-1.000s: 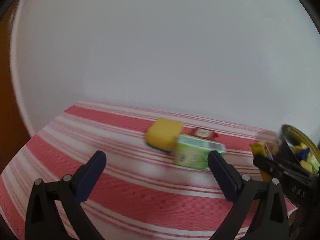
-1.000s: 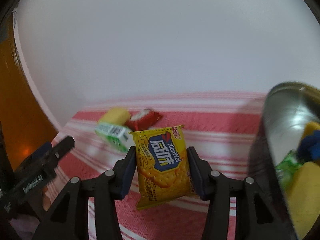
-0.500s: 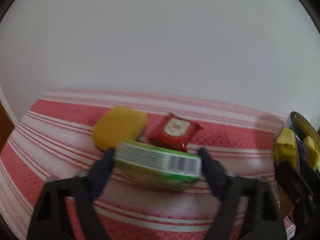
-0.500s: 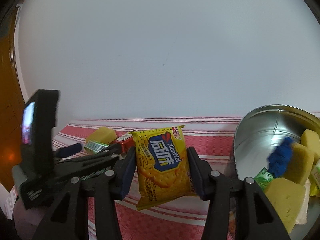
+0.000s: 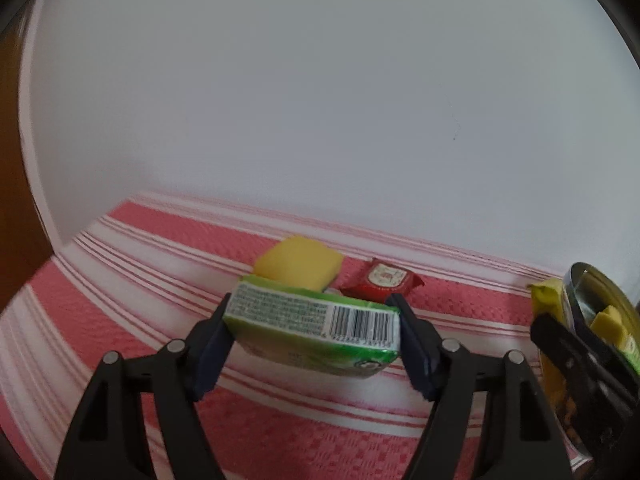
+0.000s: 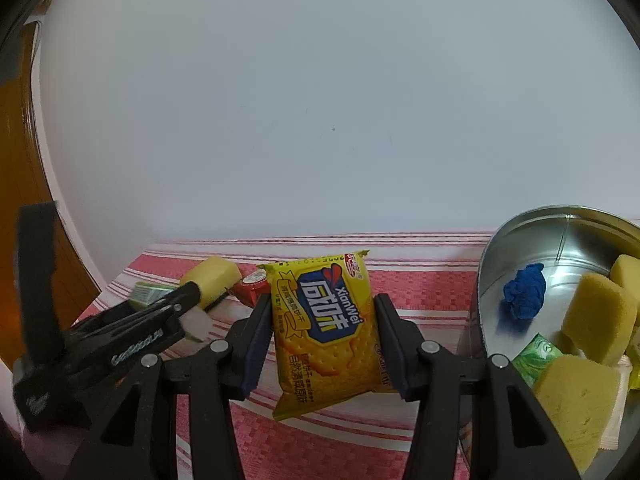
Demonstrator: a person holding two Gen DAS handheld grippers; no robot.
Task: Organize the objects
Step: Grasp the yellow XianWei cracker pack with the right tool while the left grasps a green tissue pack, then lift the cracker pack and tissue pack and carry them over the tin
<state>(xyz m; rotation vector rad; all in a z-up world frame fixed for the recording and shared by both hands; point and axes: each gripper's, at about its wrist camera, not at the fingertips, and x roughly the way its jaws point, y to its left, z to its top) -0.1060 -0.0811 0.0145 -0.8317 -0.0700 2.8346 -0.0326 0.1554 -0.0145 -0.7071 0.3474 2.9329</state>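
My left gripper [image 5: 316, 344] is shut on a green packet with a barcode [image 5: 316, 326], held just above the red-and-white striped cloth [image 5: 280, 432]. Behind it lie a yellow sponge [image 5: 298, 264] and a small red packet [image 5: 382, 282]. My right gripper [image 6: 322, 342] is shut on a yellow cracker packet [image 6: 326, 328] and holds it upright above the cloth, left of a metal bowl [image 6: 560, 236]. The left gripper also shows at the left of the right wrist view [image 6: 132, 336].
The metal bowl holds yellow sponges [image 6: 600, 320], a blue crumpled thing [image 6: 524, 296] and a green packet [image 6: 536, 356]. A white wall [image 6: 320, 100] stands right behind the table. A wooden surface [image 6: 20, 200] is at the far left.
My left gripper moved forward over the green packet, shut on it and raised it a little. The right gripper kept the cracker packet and turned toward the bowl.
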